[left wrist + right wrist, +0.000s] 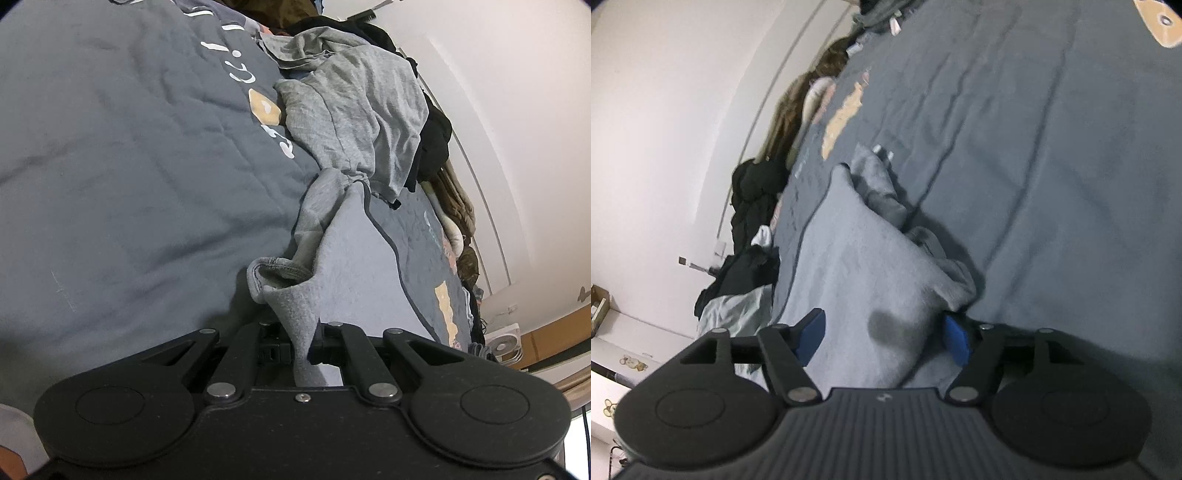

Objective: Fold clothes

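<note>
A light grey fleece garment [343, 251] lies bunched on the dark grey quilt [129, 155] of a bed. My left gripper [301, 343] is shut on a corner of it, and the pinched cloth rises in a taut fold from between the black fingers. In the right wrist view the same garment [864, 273] spreads out ahead. My right gripper [884, 338] stands open around its near edge. The blue pads [812, 336] sit on either side of the cloth without pressing on it. A crumpled grey T-shirt [354, 110] lies further back on the bed.
Black clothes [753, 206] and brown garments [786, 118] are heaped along the bed's edge by the white wall [665, 110]. A white shelf [631, 332] stands low at the left. A small fan [504, 347] sits beyond the bed. The quilt [1052, 184] stretches wide to the right.
</note>
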